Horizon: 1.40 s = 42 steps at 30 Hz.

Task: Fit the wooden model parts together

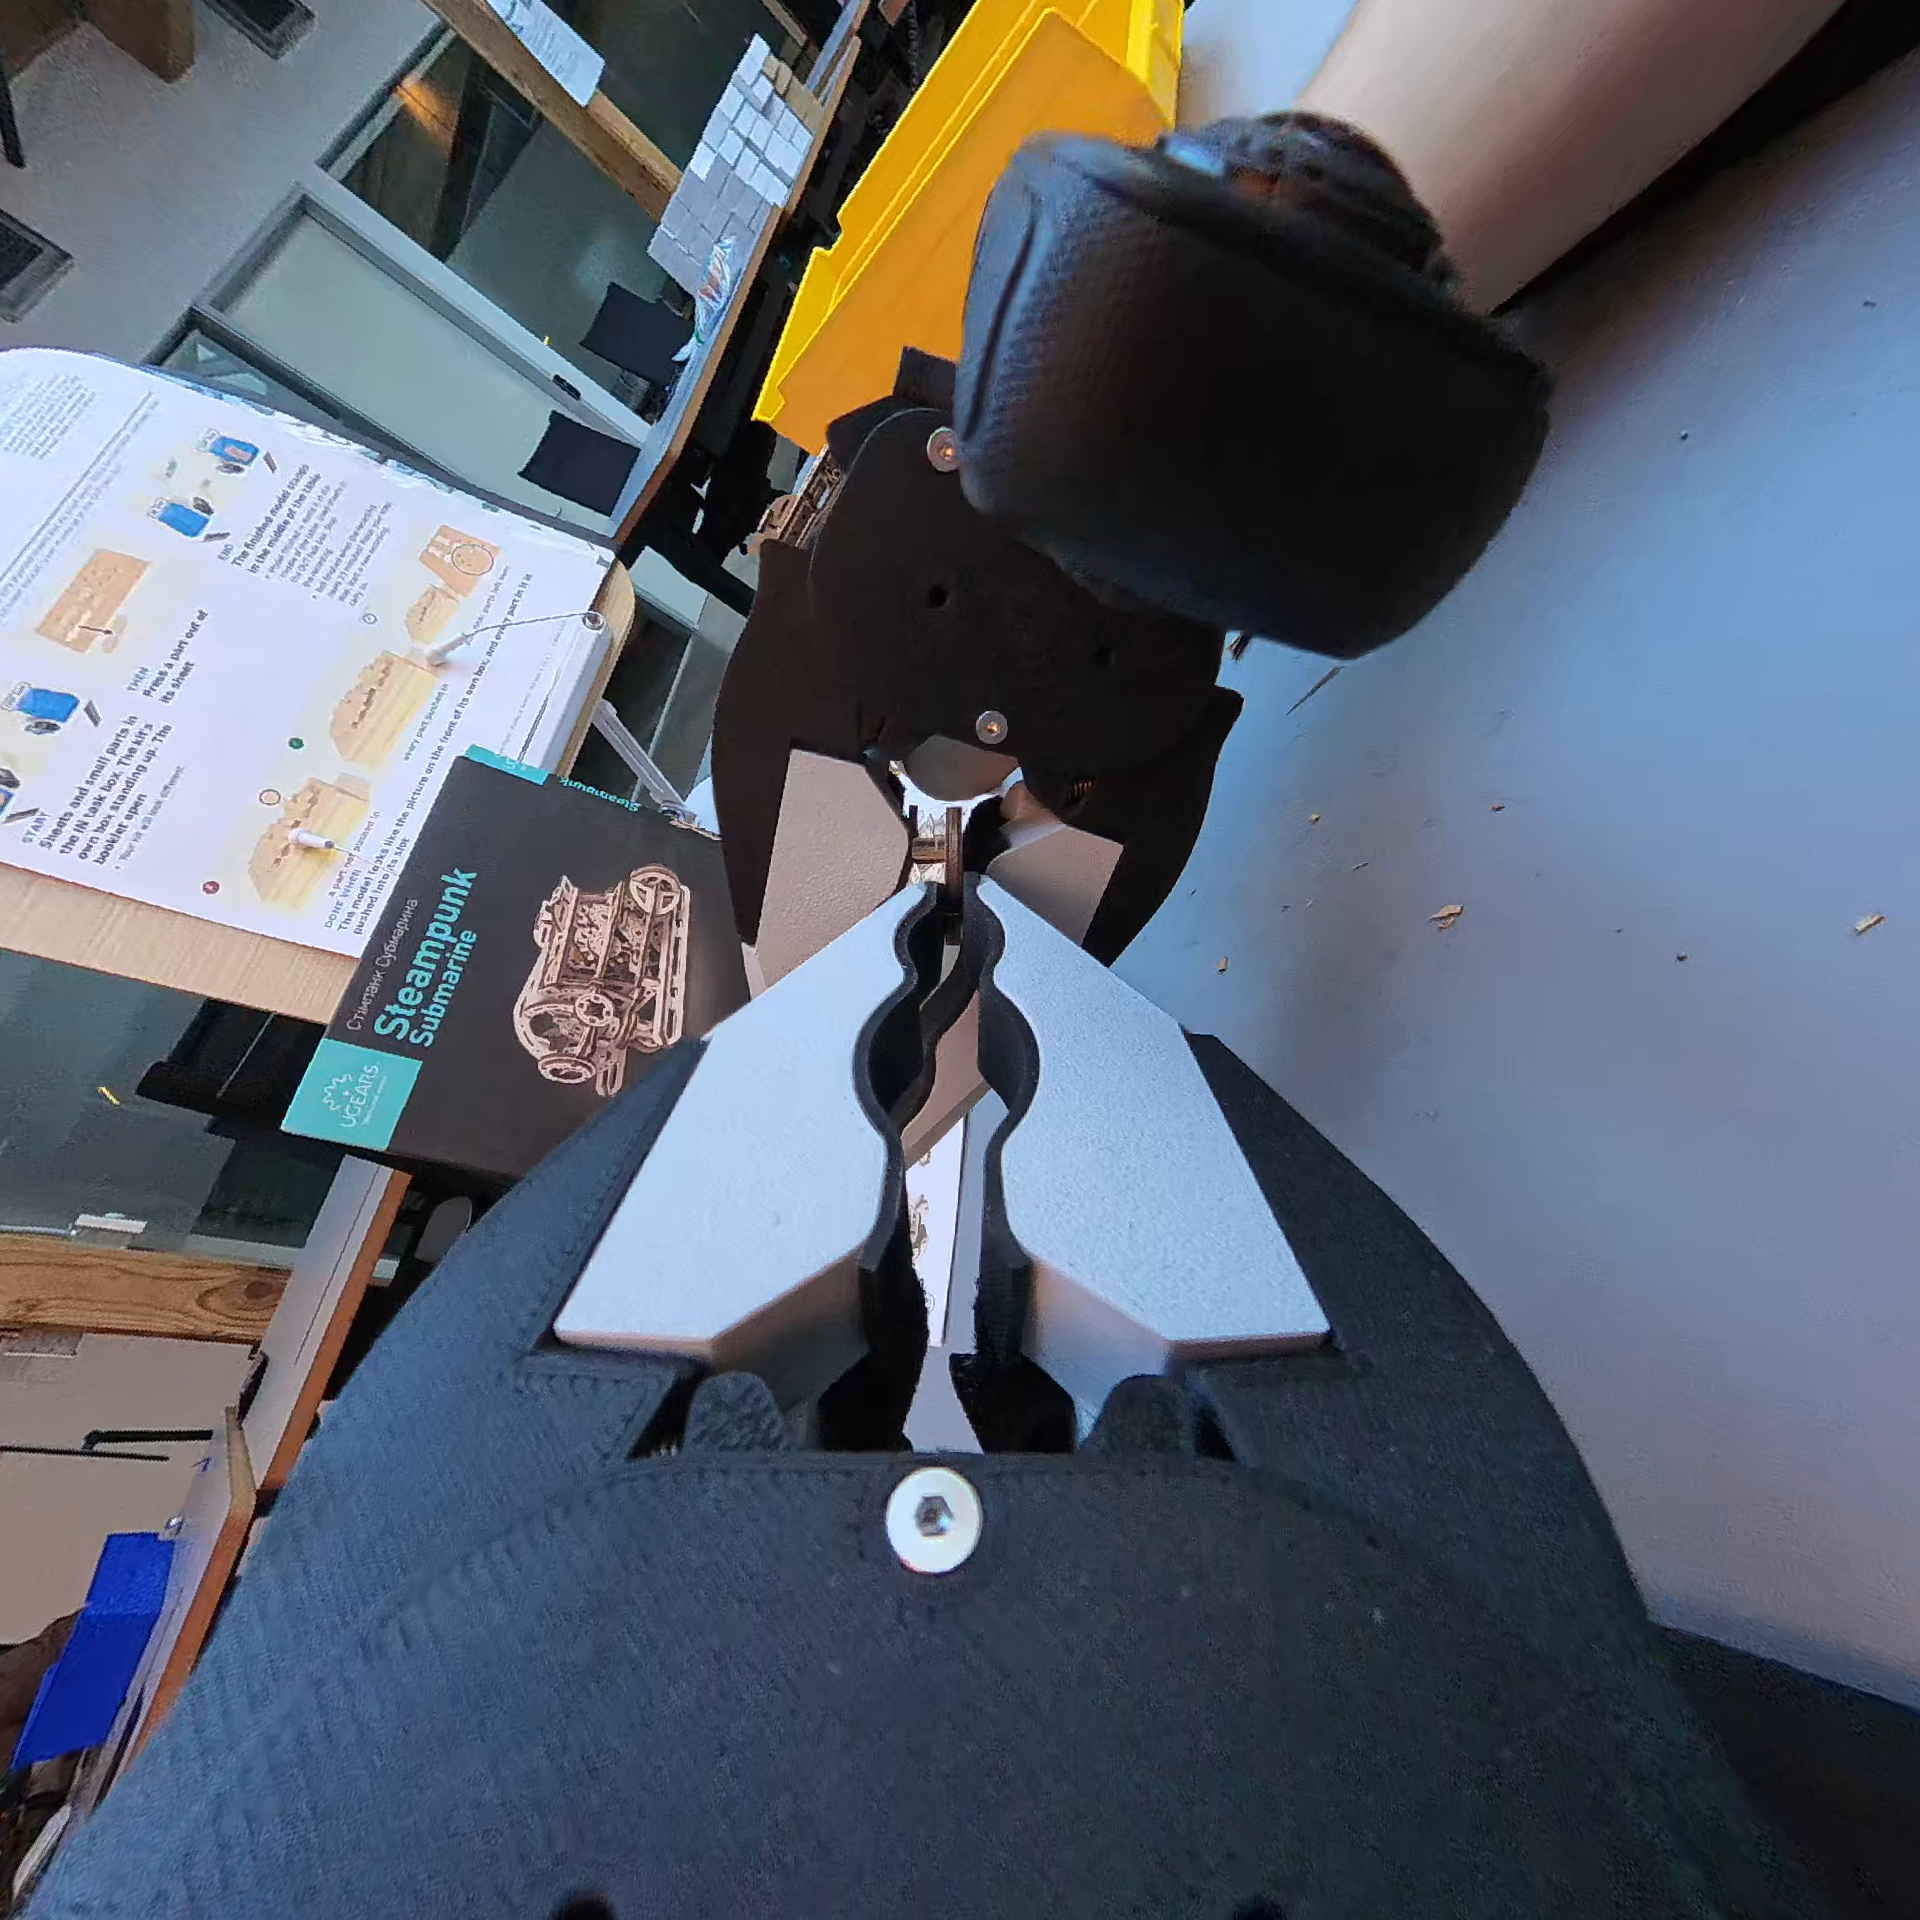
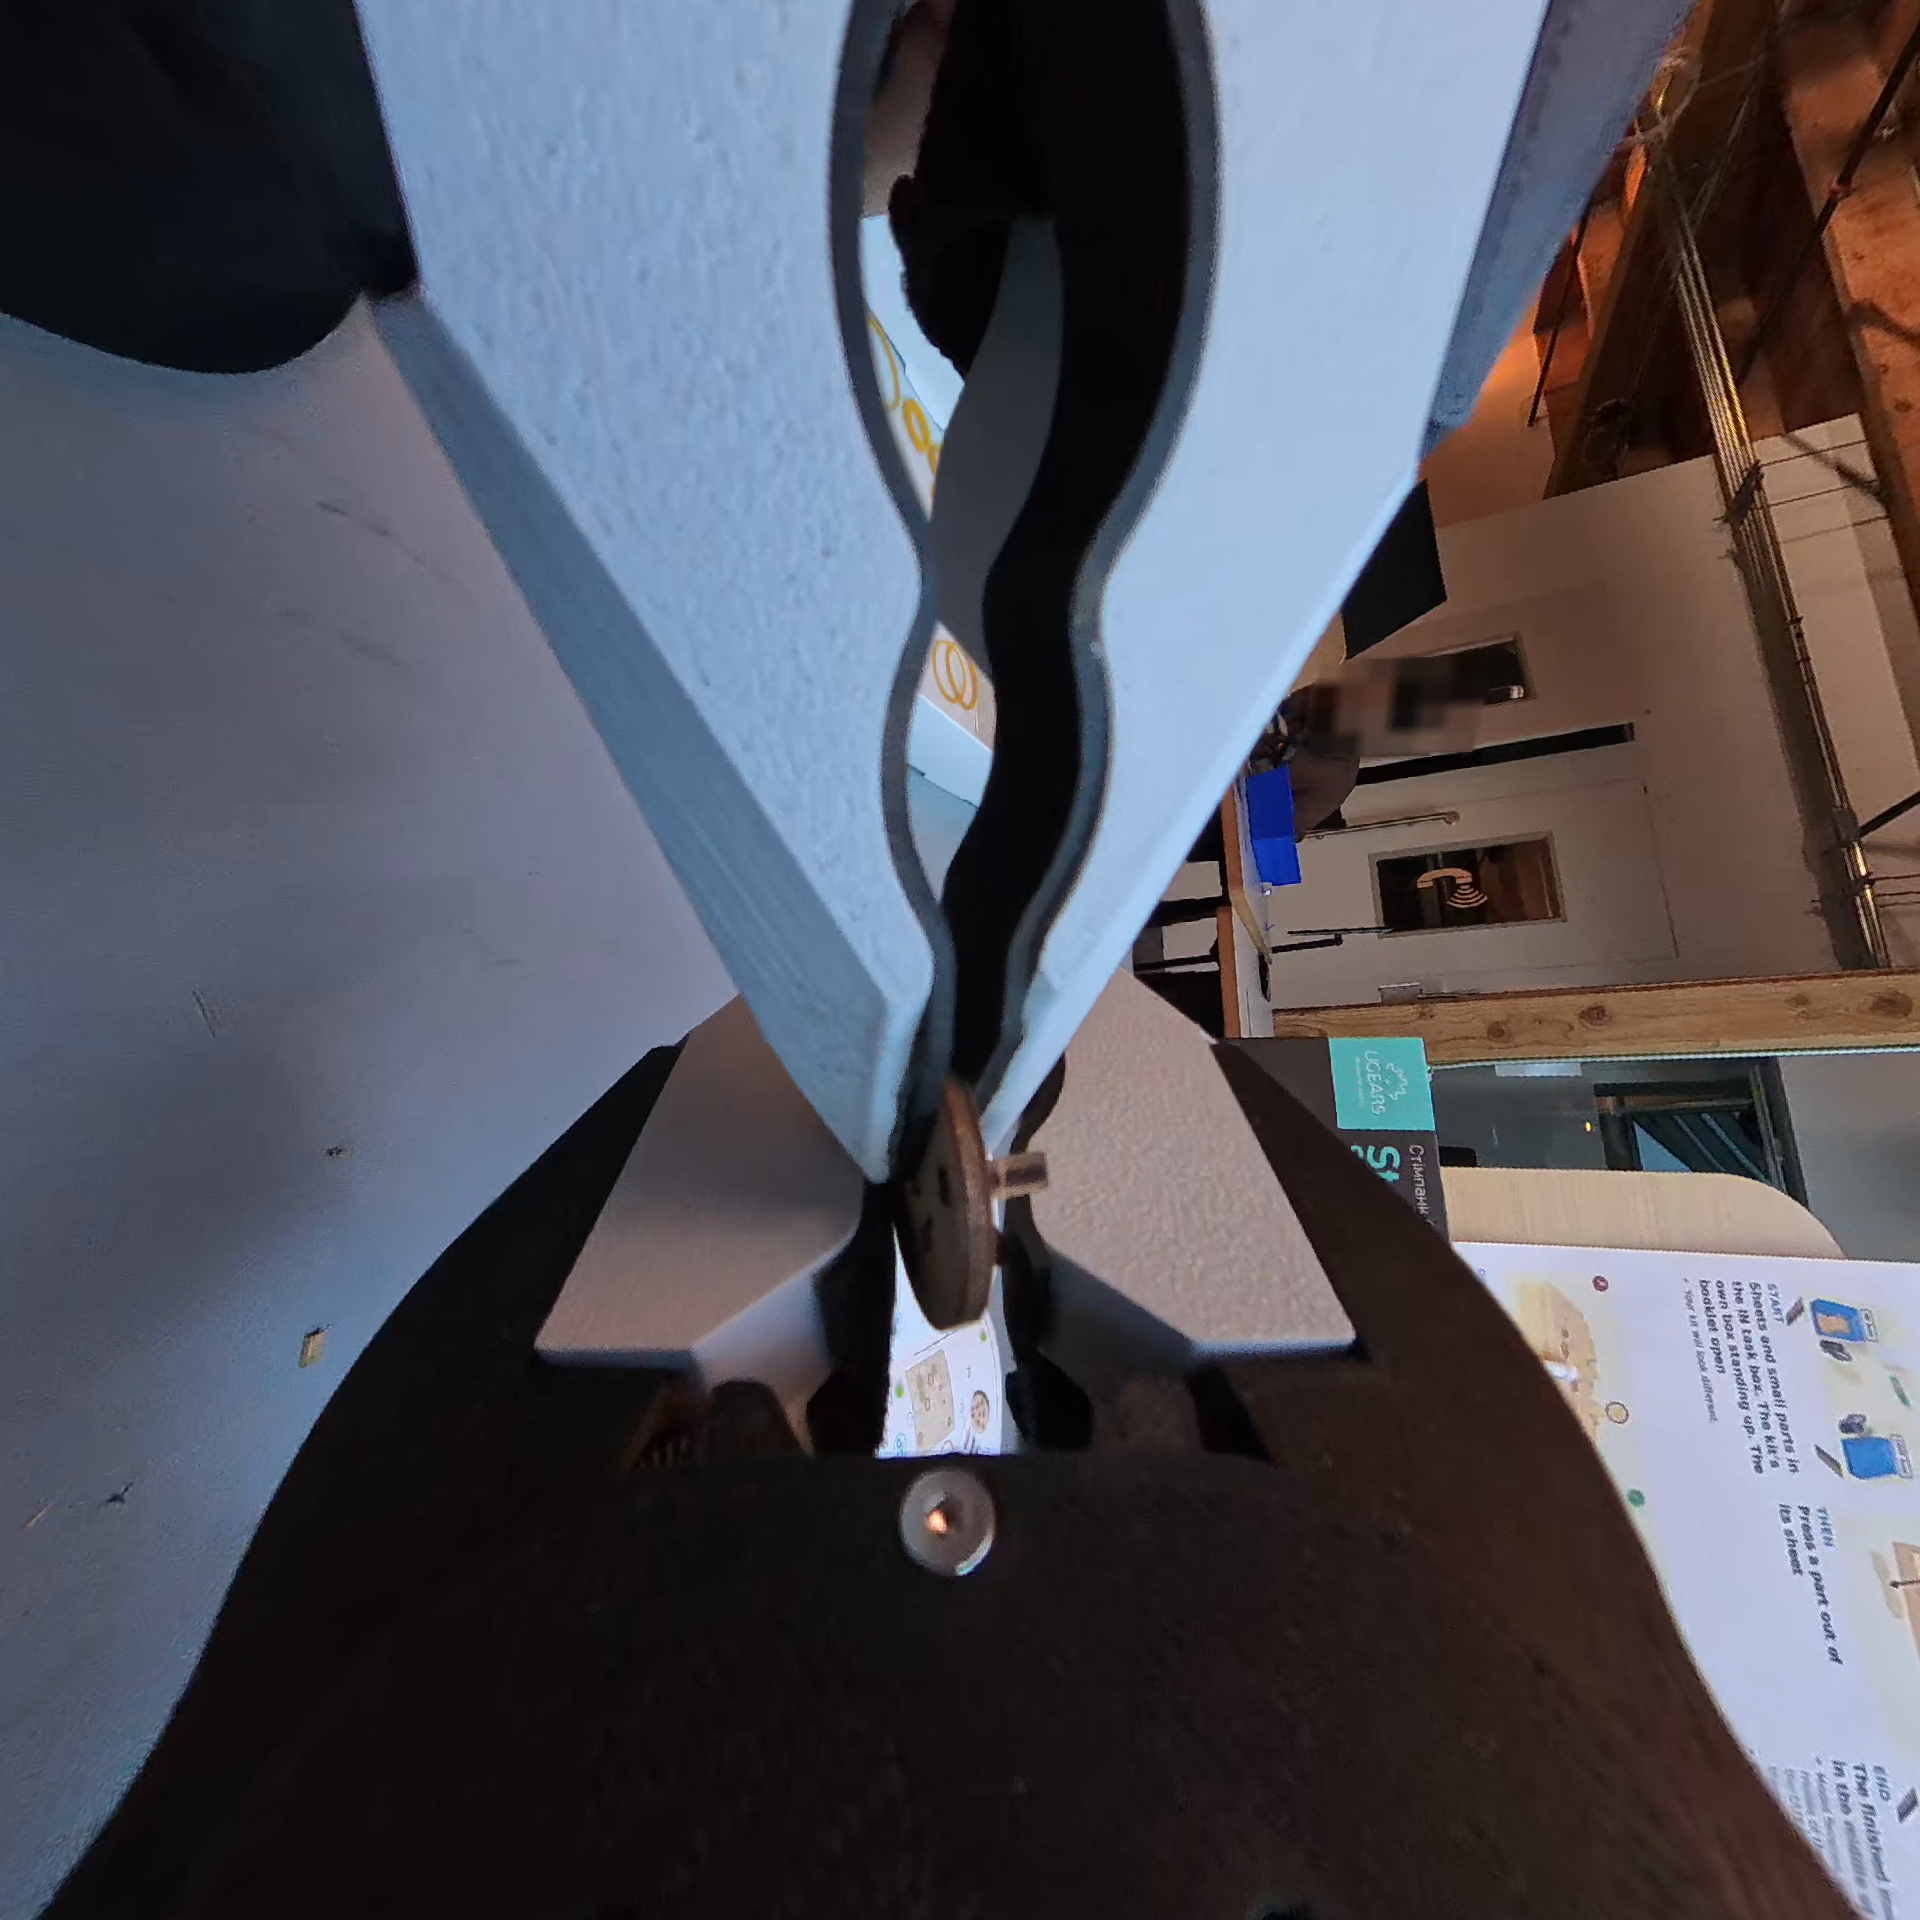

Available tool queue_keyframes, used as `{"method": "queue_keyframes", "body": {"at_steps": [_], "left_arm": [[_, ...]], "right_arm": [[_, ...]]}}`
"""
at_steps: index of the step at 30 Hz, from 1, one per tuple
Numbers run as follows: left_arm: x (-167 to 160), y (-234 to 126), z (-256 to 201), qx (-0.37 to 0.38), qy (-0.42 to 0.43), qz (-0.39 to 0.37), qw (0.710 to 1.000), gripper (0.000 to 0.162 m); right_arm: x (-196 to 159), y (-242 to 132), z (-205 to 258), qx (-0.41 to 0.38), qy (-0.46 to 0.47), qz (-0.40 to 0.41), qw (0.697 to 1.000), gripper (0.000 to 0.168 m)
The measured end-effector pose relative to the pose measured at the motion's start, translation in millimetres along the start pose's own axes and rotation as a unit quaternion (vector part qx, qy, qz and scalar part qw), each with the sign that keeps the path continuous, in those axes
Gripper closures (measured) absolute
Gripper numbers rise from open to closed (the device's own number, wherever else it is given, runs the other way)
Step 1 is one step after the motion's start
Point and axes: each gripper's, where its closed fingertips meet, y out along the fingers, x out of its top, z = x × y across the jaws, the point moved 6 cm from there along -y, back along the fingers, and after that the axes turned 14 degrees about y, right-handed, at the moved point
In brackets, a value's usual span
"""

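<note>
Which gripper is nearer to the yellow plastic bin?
Right. The right gripper is just in front of the yellow plastic bin; the left gripper faces it from farther back, its tips pinching a round wooden disc.

The left gripper (image 1: 948,904) is built from a broad black body of ribbed, printed plastic, into which two pale grey wedge-shaped fingers (image 1: 758,1132) are set. Wavy black pads are fitted along their inner edges. A silver hex-socket screw (image 1: 933,1520) is sunk in the middle of the body. The right gripper (image 2: 940,1164) is made to the same pattern, with a matching screw (image 2: 945,1522). A black glove (image 1: 1236,384) is worn on the hand behind it.
</note>
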Motion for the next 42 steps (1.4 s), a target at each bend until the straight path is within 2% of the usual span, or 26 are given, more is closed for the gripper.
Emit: {"method": "queue_keyframes", "body": {"at_steps": [1,16,17,31,42], "left_arm": [[-0.1,-0.1,0.0,-0.001,0.0,0.001,1.0,0.161],[-0.9,0.1,-3.5,-0.004,0.041,0.018,0.999,0.161],[-1.6,0.7,-4.2,-0.006,0.042,0.021,0.999,0.161],[-4.8,2.5,-2.6,-0.008,0.016,0.026,1.0,0.161],[-8.0,7.6,-5.3,0.007,0.011,0.028,1.0,0.159]], "right_arm": [[0.1,0.3,0.3,0.0,-0.002,0.001,1.0,0.157],[-6.2,4.8,4.0,0.028,-0.001,0.036,0.999,0.153],[-6.4,4.6,5.1,0.028,-0.008,0.036,0.999,0.158],[-9.6,6.5,1.0,-0.009,-0.016,0.047,0.999,0.165],[-18.1,13.3,3.5,0.011,0.005,0.089,0.996,0.163]]}}
